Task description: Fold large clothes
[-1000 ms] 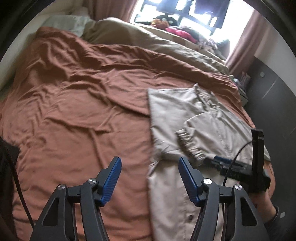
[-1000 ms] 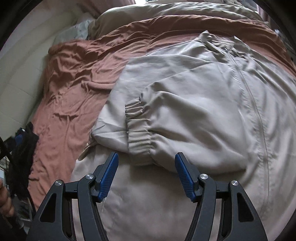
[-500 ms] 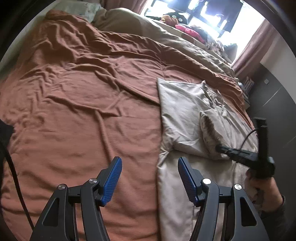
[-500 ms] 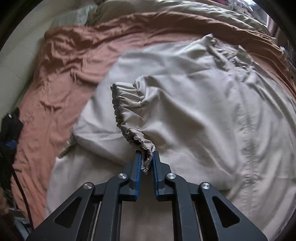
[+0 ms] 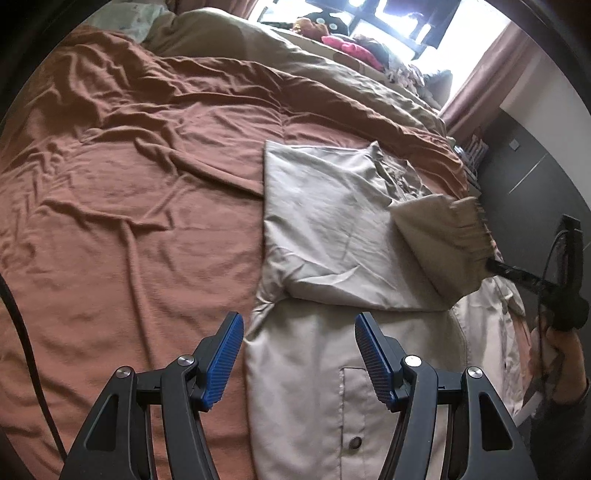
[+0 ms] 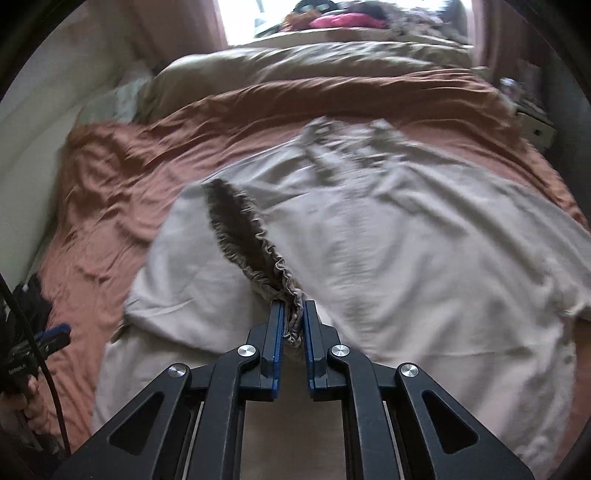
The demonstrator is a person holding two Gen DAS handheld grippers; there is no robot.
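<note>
Rust-brown bedspread point(image 5: 129, 192), bright window point(image 5: 391, 18), pinkish curtain point(image 5: 476, 85).

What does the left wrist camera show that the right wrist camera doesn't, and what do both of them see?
Only the left wrist view shows the left gripper, jaws open and empty above the jacket's edge, the button on the jacket's lower front, and the person's right hand.

Only the right wrist view shows up close the right gripper shut on the elastic cuff, with the cloth bunched between its pads.

Both show the beige jacket lying on the brown bedspread, its sleeve lifted by the cuff, and the window behind.
</note>
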